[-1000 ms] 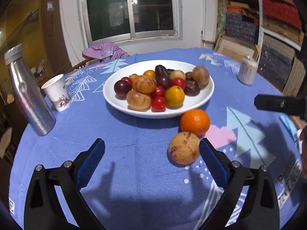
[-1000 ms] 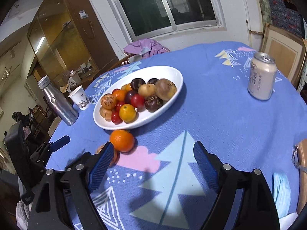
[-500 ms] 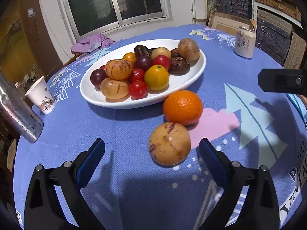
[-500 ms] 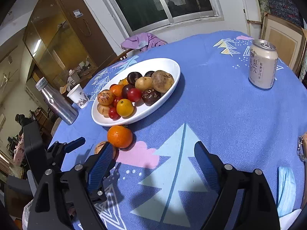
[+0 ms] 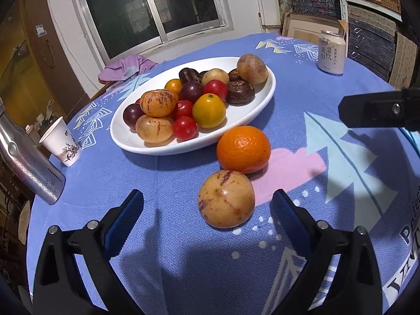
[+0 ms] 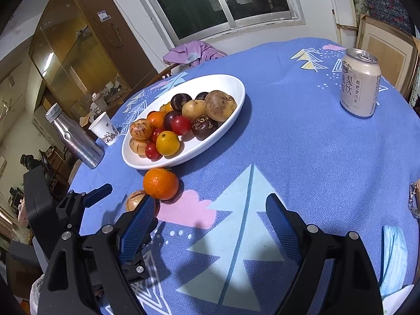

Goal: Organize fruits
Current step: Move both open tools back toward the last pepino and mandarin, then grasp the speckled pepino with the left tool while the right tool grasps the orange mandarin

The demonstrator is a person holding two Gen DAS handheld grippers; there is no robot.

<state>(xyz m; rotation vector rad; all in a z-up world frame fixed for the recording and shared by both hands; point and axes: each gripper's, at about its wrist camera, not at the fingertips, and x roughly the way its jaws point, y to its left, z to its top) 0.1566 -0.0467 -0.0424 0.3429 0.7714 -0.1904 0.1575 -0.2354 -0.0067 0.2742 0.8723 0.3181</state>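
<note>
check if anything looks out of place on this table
Two fruits sit loose on the blue tablecloth outside the white oval plate: a round orange mandarin by the plate's rim and a speckled yellow-brown fruit just in front of it. The other fruit is on the plate. Nothing looks spilled or damaged.

The left wrist view looks low and close across the surface at a speckled fruit [image 5: 226,199] and an orange [image 5: 243,149]. The right wrist view sits higher and farther back. Both share the white plate [image 5: 265,93] [image 6: 231,84] and can [image 5: 330,52] [image 6: 359,82].
</note>
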